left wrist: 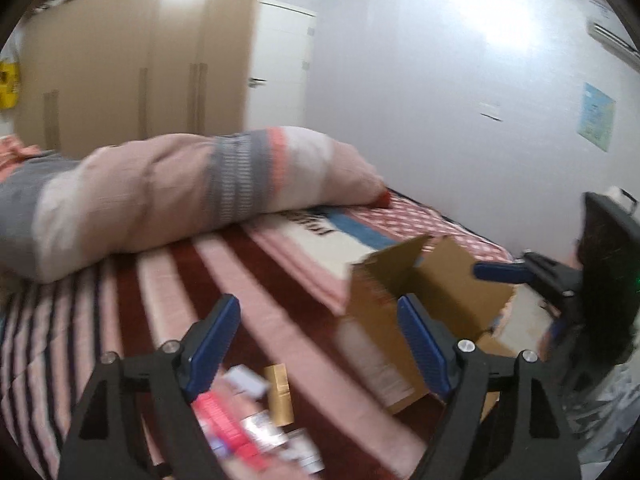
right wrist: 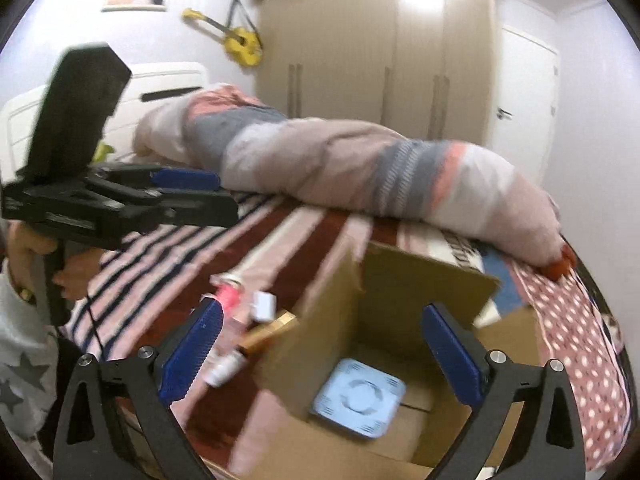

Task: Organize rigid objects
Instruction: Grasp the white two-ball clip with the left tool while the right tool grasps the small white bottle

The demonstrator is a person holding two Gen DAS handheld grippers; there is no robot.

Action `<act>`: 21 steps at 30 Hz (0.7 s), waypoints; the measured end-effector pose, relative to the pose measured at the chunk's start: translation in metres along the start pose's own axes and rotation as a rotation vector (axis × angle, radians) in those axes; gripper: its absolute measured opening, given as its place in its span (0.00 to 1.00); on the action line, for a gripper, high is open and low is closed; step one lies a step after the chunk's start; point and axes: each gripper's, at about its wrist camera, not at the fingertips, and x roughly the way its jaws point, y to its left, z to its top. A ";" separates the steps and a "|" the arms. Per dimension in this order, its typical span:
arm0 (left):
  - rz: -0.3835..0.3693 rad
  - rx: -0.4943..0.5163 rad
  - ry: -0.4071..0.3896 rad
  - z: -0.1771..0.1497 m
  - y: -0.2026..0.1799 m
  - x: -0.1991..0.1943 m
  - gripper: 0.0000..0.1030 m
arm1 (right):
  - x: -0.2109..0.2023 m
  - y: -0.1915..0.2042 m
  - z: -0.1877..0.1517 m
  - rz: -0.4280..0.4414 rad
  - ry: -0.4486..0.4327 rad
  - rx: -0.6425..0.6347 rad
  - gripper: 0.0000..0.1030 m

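The cardboard box point(right wrist: 400, 320) stands open on the bed point(right wrist: 168, 240) so items drop in; a pale blue device point(right wrist: 358, 398) already lies inside. Small packages point(left wrist: 256, 420) wait beside it, under the left gripper point(left wrist: 316, 344); both grippers' fingers are spread, empty, the right gripper point(right wrist: 324, 352) above the box

Black grippers point(right wrist: 320, 344) w/ blue pads point(right wrist: 192, 354) (silver screws); star-print sleeve point(right wrist: 22, 364).

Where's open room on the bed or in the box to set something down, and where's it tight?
Free: the striped blanket between the rolled duvet and the small items; the cardboard box floor around the pale blue flat device. Crowded: the small items piled against the box's left wall.
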 end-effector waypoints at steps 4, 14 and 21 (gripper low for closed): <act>0.107 -0.038 0.008 -0.023 0.036 -0.017 0.79 | 0.003 0.038 0.016 0.085 -0.023 -0.008 0.97; 0.190 -0.166 0.133 -0.105 0.105 0.004 0.79 | 0.080 0.128 -0.001 0.198 0.170 -0.078 0.81; 0.089 -0.242 0.285 -0.150 0.115 0.060 0.59 | 0.141 0.118 -0.056 0.148 0.393 0.079 0.70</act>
